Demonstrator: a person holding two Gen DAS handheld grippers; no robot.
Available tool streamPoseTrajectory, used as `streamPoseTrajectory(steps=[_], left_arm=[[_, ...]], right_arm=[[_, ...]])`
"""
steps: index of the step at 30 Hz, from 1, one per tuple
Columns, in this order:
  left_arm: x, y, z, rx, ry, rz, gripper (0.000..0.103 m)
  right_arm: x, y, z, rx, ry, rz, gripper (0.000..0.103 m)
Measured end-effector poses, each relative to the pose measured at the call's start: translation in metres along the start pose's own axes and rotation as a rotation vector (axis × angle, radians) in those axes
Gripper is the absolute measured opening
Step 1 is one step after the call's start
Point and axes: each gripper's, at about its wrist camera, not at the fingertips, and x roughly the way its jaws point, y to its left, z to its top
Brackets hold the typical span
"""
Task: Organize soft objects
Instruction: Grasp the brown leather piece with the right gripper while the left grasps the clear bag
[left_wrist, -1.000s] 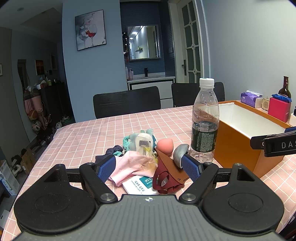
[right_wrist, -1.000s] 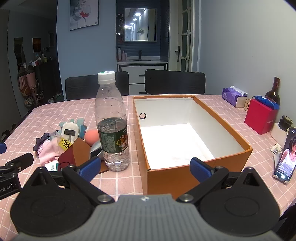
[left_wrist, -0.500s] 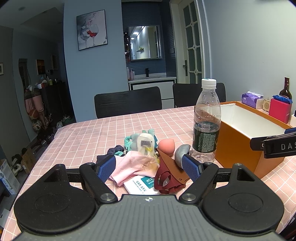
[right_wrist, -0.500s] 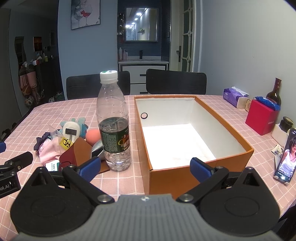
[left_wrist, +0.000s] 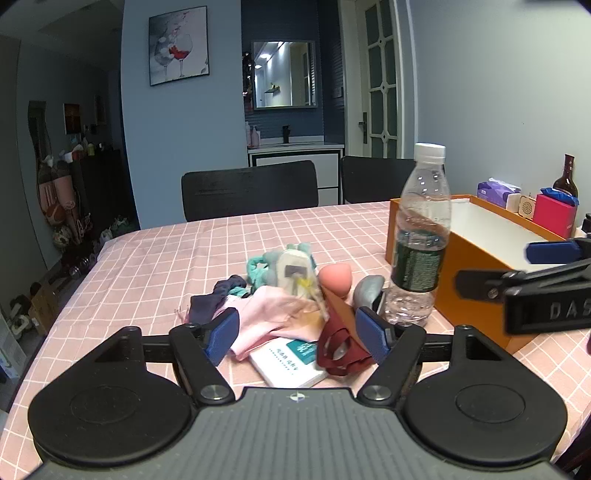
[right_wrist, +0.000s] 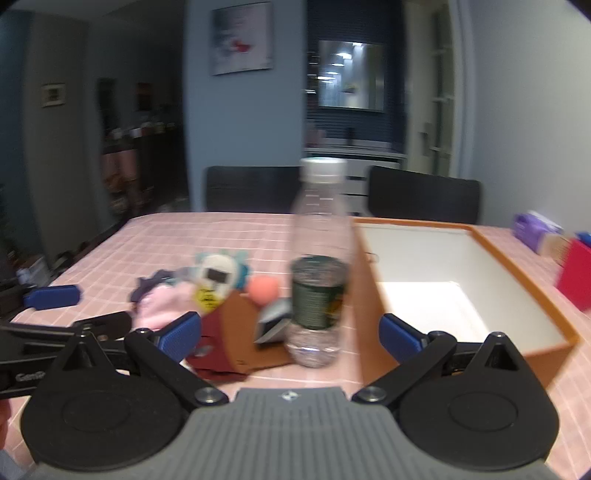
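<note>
The left tool (left_wrist: 297, 334) is closing, its blue ribbed pads not yet pressing anything; between them lie a crumpled pink cloth (left_wrist: 269, 314), a dark red fabric piece with straps (left_wrist: 338, 349) and a flat white booklet with a teal label (left_wrist: 291, 360). Just beyond sit a smooth peach egg-shaped sponge (left_wrist: 334, 277) and a teal plush toy (left_wrist: 275, 264). The right tool (right_wrist: 290, 334) stands wide, empty, before a clear plastic water bottle (right_wrist: 319, 291) on the pink checked bench (left_wrist: 166, 258), beside the orange cardboard box with white inside (right_wrist: 436, 291).
</note>
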Motion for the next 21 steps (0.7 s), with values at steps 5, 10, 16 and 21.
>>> streamPoseTrajectory(steps=[5,10,16,21], left_arm=[[0.010,0.012,-0.004,0.007,0.033,-0.005,0.061],[0.030,0.029,-0.005,0.013,0.073,-0.043,0.039],[0.063,0.039,-0.003,-0.015,0.157,-0.119,0.024],[0.084,0.040,0.001,-0.062,0.180,-0.171,0.029]], right_arm=[[0.028,0.030,0.001,-0.071,0.029,0.079,0.079],[0.067,0.042,-0.007,-0.099,0.104,0.105,0.057],[0.109,0.044,-0.013,-0.109,0.173,0.114,0.040],[0.131,0.046,-0.016,-0.126,0.197,0.132,0.040]])
